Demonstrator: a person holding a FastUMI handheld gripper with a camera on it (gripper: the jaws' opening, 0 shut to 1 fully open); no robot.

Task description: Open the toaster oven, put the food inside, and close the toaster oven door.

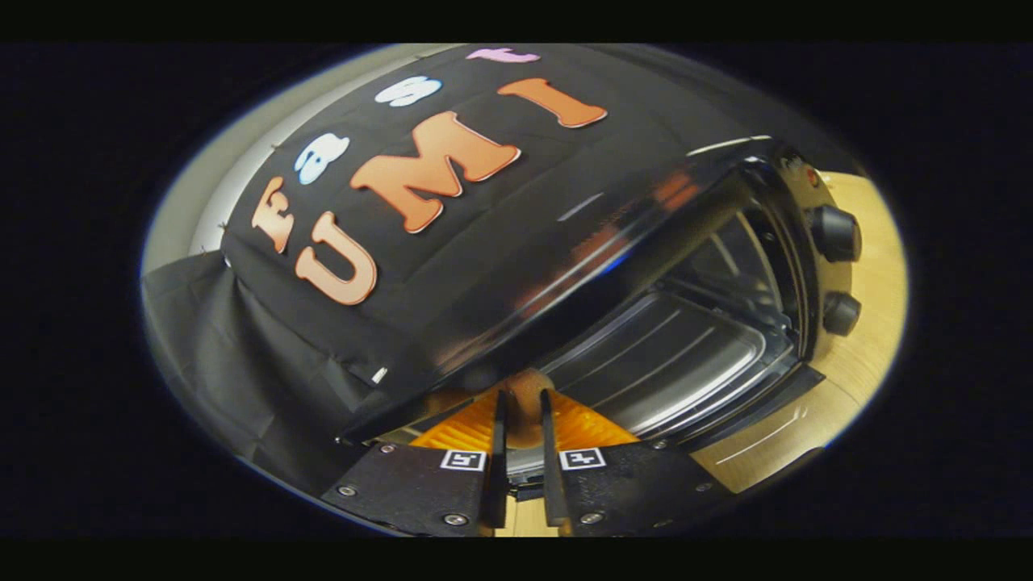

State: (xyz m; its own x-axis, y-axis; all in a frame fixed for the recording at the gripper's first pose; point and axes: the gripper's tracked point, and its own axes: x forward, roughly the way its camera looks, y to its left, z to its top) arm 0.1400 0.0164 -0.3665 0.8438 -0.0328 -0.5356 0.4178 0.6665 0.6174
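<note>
Here, gripper (523, 428) fingers clamped on a brown piece of food (526, 399), held just before the toaster oven (613, 266) mouth. Beyond the food, inside the toaster oven, a metal tray (670, 355) under a wire rack (742, 258). Farther along the toaster oven, two knobs (836, 234) on its front panel, wooden table (871, 339) below.

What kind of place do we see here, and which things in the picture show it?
Probably a recording booth set up as a small kitchen corner: a toaster oven stands open on a wooden table before a black cloth wall. The gripper holds brown food between its fingers.
</note>
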